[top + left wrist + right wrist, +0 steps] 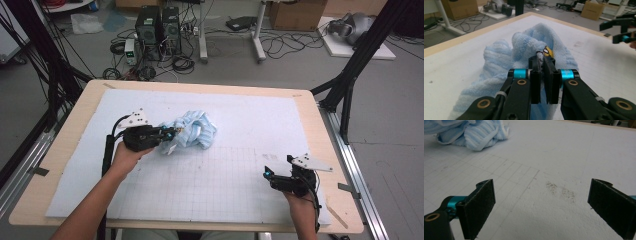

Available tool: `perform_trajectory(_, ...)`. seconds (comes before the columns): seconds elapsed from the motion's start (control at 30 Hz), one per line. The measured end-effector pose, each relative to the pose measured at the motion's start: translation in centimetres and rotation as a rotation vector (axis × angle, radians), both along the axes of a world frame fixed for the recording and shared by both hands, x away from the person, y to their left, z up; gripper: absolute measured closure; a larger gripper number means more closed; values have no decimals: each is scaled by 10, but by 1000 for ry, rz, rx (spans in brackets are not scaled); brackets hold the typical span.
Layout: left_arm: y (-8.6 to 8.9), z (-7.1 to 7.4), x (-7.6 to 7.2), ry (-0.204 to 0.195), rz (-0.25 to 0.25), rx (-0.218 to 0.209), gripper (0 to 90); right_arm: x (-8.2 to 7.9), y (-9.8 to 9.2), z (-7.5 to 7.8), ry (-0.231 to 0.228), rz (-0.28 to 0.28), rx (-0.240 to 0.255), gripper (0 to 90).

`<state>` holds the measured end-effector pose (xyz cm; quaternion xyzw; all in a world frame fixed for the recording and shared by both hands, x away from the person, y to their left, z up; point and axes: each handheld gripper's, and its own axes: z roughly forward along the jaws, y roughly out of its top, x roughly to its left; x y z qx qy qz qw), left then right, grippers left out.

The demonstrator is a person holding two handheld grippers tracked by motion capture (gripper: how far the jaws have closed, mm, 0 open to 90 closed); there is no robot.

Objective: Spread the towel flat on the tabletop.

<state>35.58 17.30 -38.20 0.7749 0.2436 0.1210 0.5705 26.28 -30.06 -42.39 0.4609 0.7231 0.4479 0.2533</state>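
my left gripper is clamped on an edge of the crumpled light-blue terry towel; my right gripper stands wide open, holding nothing, well apart from it.

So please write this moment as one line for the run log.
left tool: shut on towel edge | towel: light blue, crumpled on white mat | right tool: open, holds nothing, apart from towel

No legible text or labels.
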Motion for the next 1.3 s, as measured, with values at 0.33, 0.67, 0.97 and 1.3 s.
perform_trajectory(0.33, 6, -28, -44, 44, -100, -13, 840, 1, 5, 1, 5, 6, 2, 66)
perform_trajectory(0.67, 8, -48, -68, 92, -131, -10, 648, 8, 20, 3, 5, 45, -7, 67)
perform_trajectory(0.97, 43, -37, -62, -11, 120, -72, 334, 30, 57, 12, -15, 96, 13, 67)
perform_trajectory(1.3, 75, -36, -51, -44, 263, -74, 231, 74, 124, 12, 17, 198, 60, 65)
